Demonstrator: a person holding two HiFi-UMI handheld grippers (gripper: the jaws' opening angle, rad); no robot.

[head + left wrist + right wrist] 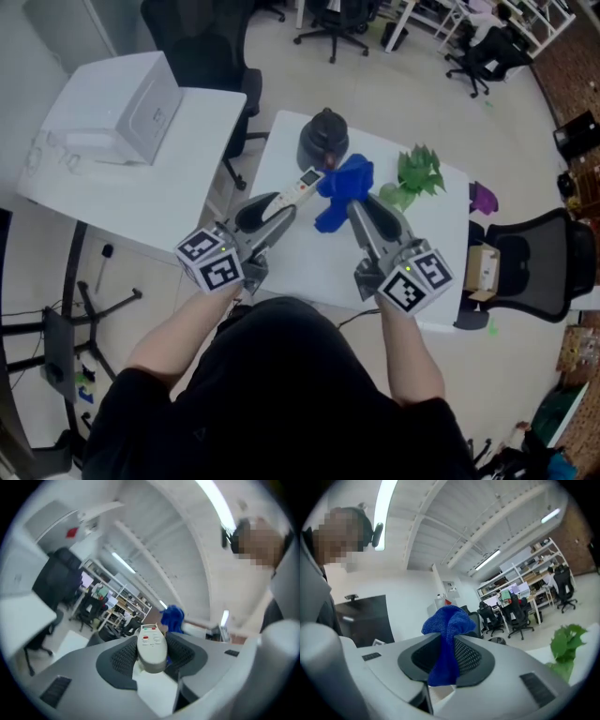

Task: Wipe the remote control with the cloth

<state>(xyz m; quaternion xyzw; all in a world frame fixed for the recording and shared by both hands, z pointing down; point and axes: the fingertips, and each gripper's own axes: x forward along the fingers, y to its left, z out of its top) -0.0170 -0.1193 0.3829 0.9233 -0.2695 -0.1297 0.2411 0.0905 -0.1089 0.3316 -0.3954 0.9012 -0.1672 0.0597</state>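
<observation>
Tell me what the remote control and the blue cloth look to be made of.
The remote control looks like hard moulded plastic, off-white, smooth with a faint sheen, rounded at its end. The cloth looks like microfibre or terry, blue and matte: nubby surface, bunched and drooping limply.

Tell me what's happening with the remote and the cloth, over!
Left gripper shut on remote control. Right gripper shut on blue cloth. Cloth at remote's far end, contact unclear. Nothing in the way.
</observation>
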